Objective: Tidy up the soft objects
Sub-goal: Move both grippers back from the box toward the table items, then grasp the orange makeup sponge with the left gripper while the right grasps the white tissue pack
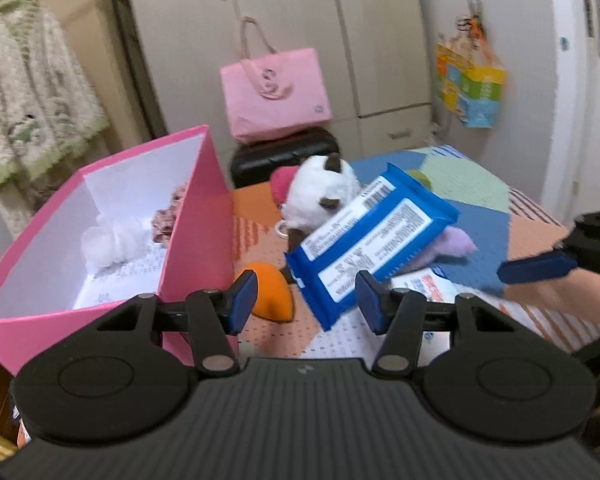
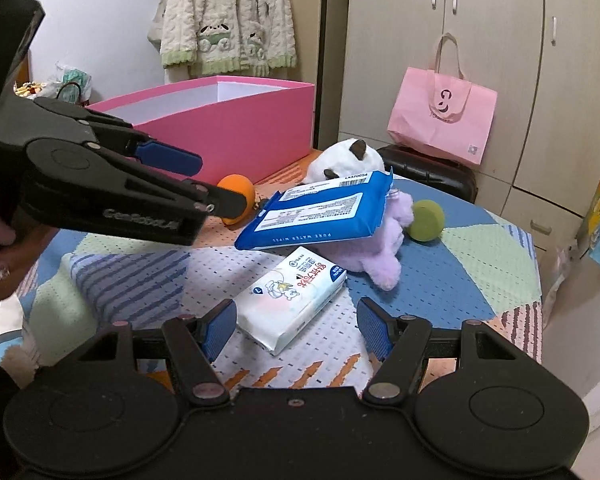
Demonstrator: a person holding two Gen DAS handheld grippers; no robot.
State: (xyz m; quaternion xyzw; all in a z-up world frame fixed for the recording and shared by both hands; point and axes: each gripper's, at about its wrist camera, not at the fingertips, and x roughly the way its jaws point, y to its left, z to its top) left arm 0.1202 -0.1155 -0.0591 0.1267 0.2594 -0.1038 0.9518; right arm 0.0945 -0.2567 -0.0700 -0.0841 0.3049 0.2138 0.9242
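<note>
At the far left edge of the table (image 2: 500,280) stood a pink box (image 2: 236,128), open at the top, with a white fluffy item (image 1: 108,246) and a piece of patterned pink fabric (image 1: 168,216) lying inside it. The left gripper (image 1: 306,298) hovered just beside the box's near right corner, its blue pads spread apart with nothing between them. An orange soft ball (image 2: 238,198) lay on the cloth close to the box wall, partly hidden in the right wrist view by the tip of the left gripper. Further right, a blue pack of wet wipes (image 2: 320,210) lay tilted, its far end propped on a white plush toy with dark ears (image 2: 346,162) and on a lilac plush toy (image 2: 380,252), its near corner lowest. In front of it, flat on the white dotted patch near the front edge, lay a white tissue pack (image 2: 290,302). The right gripper (image 2: 296,326) hung over this pack, jaws wide, one end of the pack lying between the pads without either one pressing it. A green ball (image 2: 426,220) sat just beside the lilac toy, toward the right edge. Behind the table, a pink tote bag (image 2: 442,114) rested on a black suitcase (image 2: 432,178).
</note>
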